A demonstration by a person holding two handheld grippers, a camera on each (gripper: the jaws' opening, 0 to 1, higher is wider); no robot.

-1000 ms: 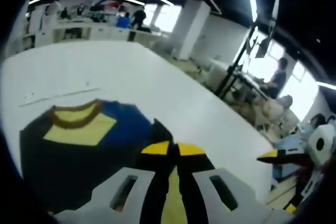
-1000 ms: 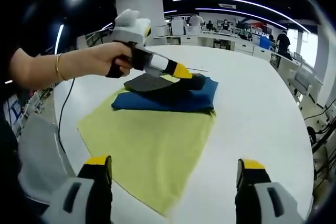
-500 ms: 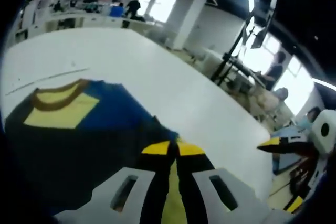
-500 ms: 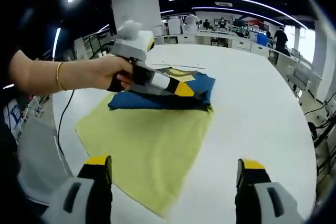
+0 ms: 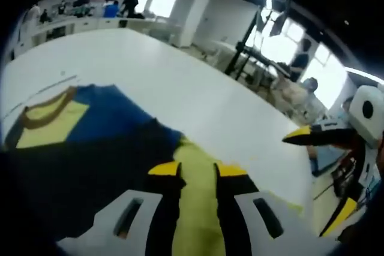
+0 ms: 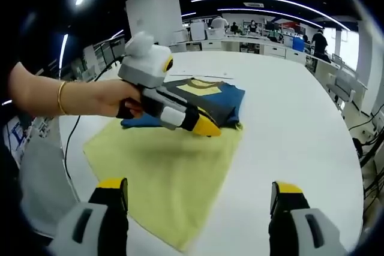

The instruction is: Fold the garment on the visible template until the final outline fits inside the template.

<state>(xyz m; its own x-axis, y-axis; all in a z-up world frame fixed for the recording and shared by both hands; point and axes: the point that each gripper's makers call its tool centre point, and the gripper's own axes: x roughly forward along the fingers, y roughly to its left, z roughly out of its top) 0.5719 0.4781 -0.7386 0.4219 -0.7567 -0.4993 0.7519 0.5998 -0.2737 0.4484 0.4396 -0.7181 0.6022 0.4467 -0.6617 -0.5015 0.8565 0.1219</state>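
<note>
White table (image 6: 300, 124), open office; folded garment (image 6: 207, 97) on yellow template (image 6: 174, 166).

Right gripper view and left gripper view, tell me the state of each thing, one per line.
Garment: folded into a compact blue stack, collar side up, lying on the far end of the template.
Template: yellow sheet spread flat on the table, near part uncovered.
Left gripper: empty, above the garment's near edge, jaws slightly apart.
Right gripper: open, empty, over the template's near part.
Table: white.
</note>
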